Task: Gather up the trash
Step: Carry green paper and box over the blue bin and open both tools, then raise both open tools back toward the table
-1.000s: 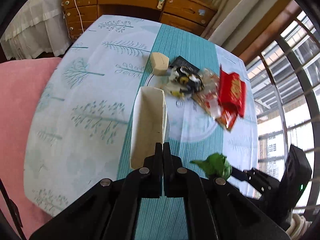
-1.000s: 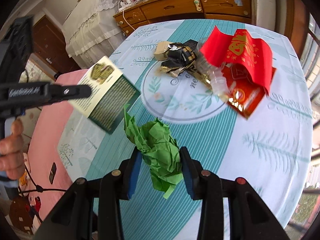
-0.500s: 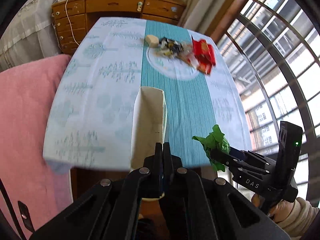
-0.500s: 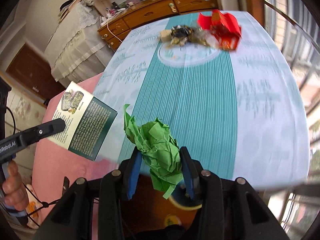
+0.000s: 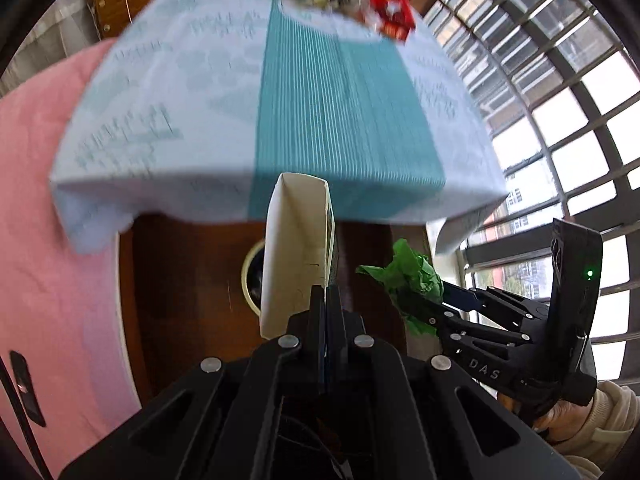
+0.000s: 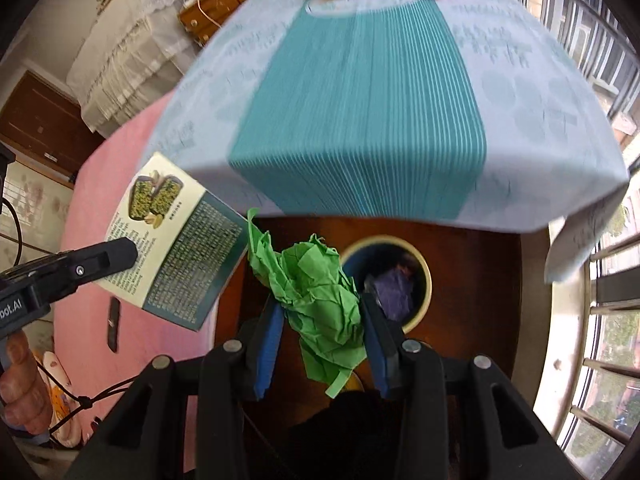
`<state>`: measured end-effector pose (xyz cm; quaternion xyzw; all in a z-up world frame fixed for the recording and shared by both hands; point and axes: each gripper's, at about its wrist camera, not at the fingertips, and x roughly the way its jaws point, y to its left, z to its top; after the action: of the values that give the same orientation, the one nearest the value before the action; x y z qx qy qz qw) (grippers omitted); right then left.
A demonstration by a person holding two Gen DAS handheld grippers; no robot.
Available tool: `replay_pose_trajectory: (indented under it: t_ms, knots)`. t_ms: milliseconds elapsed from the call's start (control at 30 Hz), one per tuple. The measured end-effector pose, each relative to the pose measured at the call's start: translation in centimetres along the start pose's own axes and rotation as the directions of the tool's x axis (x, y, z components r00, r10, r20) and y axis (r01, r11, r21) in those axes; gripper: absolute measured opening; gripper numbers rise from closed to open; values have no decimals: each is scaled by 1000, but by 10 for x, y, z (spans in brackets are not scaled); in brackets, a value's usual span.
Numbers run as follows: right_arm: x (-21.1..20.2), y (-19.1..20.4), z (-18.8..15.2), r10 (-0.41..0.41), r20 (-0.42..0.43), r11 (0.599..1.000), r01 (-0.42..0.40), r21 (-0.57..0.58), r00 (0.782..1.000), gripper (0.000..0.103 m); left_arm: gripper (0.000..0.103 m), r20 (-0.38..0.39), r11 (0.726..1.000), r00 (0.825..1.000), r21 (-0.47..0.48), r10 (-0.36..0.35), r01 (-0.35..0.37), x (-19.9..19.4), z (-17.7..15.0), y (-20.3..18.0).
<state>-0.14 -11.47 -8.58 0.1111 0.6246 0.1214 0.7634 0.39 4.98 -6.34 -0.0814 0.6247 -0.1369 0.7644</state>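
My left gripper point(image 5: 326, 300) is shut on the edge of a flattened cream carton point(image 5: 294, 256), held off the table's near edge; its printed face point(image 6: 176, 236) shows in the right wrist view. My right gripper point(image 6: 320, 320) is shut on a crumpled green paper ball point(image 6: 320, 304), also seen beside the carton as green paper point(image 5: 408, 276). Below both sits a round bin point(image 6: 420, 280) with a cream rim on the brown floor, purple trash inside. The bin's rim point(image 5: 248, 272) peeks out left of the carton.
The table with the teal-striped cloth point(image 6: 360, 100) lies ahead, its near edge overhanging. More trash, red wrappers point(image 5: 392, 20) among it, stays at the far end. A pink cushion point(image 5: 36, 208) is on the left, window bars point(image 5: 560, 100) on the right.
Both grippers have pulled back from over the table to beyond its near edge and slightly down, carrying the carton and green paper. The bin on the floor has come into view.
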Motion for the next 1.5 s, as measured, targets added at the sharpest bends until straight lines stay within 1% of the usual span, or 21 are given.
replay_pose_trajectory:
  t_ms: [133, 300, 467, 533, 600, 633, 667, 700, 733, 767, 800, 867, 967, 1100, 1200, 1267, 1400, 1500]
  knots:
    - [43, -22, -19, -4, -44, 1000, 4, 14, 999, 39, 0, -26, 1000, 1000, -14, 4, -4, 50, -17, -3]
    - [113, -57, -34, -24, -85, 999, 27, 41, 996, 39, 0, -44, 998, 997, 3, 57, -57, 131, -33, -5]
    - [188, -93, -39, -5, -113, 995, 16, 99, 994, 39, 0, -41, 997, 997, -25, 67, -68, 208, -35, 8]
    - [216, -106, -40, 9, -123, 992, 8, 130, 992, 39, 1, -32, 995, 995, -29, 91, -92, 234, -35, 14]
    - [242, -116, -39, 14, -137, 989, 7, 149, 990, 41, 7, -33, 992, 992, -30, 120, -121, 259, -33, 21]
    - [257, -119, -35, 12, -145, 988, 11, 155, 989, 41, 17, -36, 990, 991, -34, 132, -134, 269, -32, 26]
    - [268, -121, -33, 9, -155, 988, 15, 156, 988, 42, 33, -43, 988, 989, -45, 143, -145, 281, -32, 31]
    - [278, -124, -31, 3, -166, 987, 23, 157, 986, 42, 42, -52, 986, 987, -59, 151, -154, 289, -31, 36]
    - [284, -127, -31, 0, -167, 987, 27, 159, 986, 45, 58, -58, 984, 986, -73, 159, -163, 297, -32, 42]
    - [290, -130, -31, -3, -166, 986, 31, 163, 986, 49, 65, -58, 982, 984, -82, 167, -171, 304, -32, 47]
    - [294, -132, -31, -6, -162, 985, 33, 167, 987, 51, 67, -55, 980, 982, -84, 178, -183, 308, -32, 51]
    - [300, -135, -28, -4, -155, 984, 31, 173, 988, 62, 75, -68, 974, 976, -83, 207, -212, 319, -32, 58]
    - [303, -141, -21, 15, -149, 983, 13, 184, 989, 69, 79, -73, 966, 970, -98, 232, -238, 322, -33, 69]
    - [299, -143, -16, 18, -138, 982, 9, 190, 990, 70, 80, -59, 959, 964, -101, 260, -265, 316, -30, 72]
    - [294, -142, -15, 13, -132, 982, 13, 189, 991, 70, 80, -48, 955, 962, -116, 268, -272, 306, -30, 72]
    - [286, -140, -13, 10, -127, 982, 14, 187, 992, 70, 80, -37, 953, 961, -128, 273, -276, 298, -29, 70]
    - [268, -130, -10, 0, -107, 986, 17, 163, 994, 70, 80, -13, 949, 956, -120, 293, -292, 279, -32, 66]
    - [256, -123, -10, -13, -93, 988, 27, 150, 996, 70, 80, -20, 948, 956, -127, 292, -292, 267, -32, 63]
